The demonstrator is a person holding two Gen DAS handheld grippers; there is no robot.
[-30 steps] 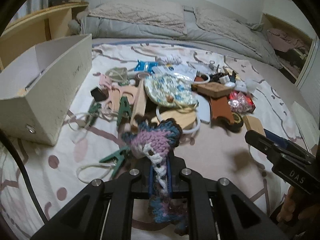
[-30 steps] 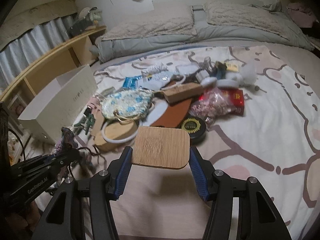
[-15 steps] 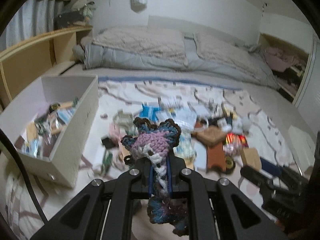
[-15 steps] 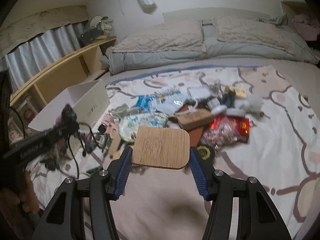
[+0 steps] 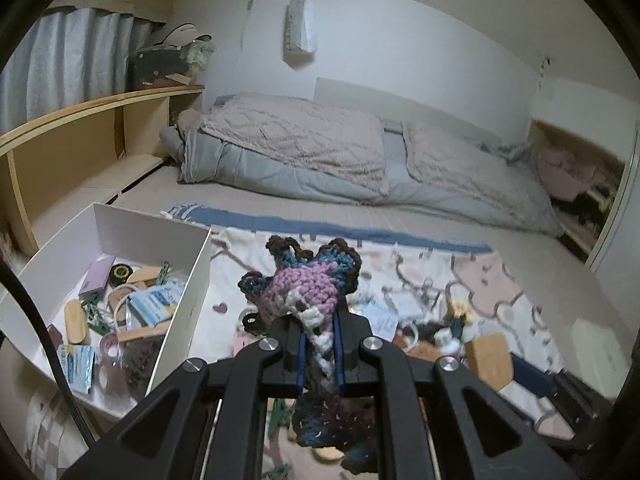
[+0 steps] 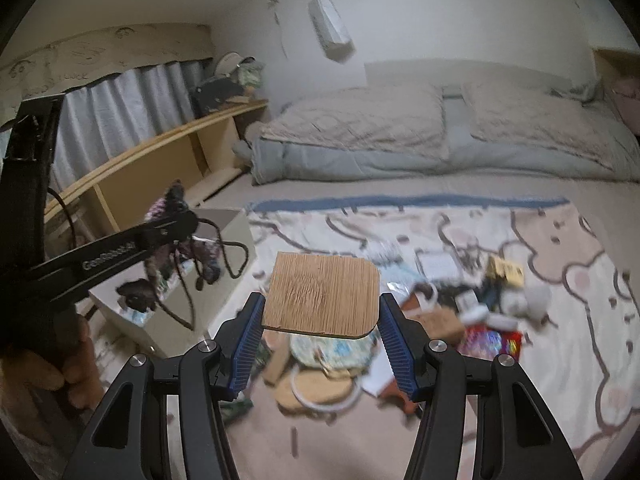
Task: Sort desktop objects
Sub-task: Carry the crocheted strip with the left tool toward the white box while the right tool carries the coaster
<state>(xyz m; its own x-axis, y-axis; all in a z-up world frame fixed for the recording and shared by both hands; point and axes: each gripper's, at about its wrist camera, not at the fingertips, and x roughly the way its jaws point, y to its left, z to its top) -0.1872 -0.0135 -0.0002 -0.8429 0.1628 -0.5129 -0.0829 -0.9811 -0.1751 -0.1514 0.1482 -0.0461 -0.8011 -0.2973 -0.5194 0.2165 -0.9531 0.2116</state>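
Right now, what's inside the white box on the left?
The white box holds a lilac case, a black round tin, wooden pieces and blue packets. Its near wall hides the bottom corner nearest the left gripper.

Grey duvet (image 5: 304, 176), wooden shelf (image 5: 80, 140), grey curtain (image 6: 120, 92).

We see left gripper (image 5: 319, 344) raised, jaws pinched nearly together on a crocheted piece (image 5: 304, 288). Right gripper (image 6: 320, 320) level, jaws spread wide, clamping a wooden board (image 6: 322, 294) by its side edges. Left hand (image 6: 44, 364) at 8 o'clock in right wrist view, wrapped around its handle.
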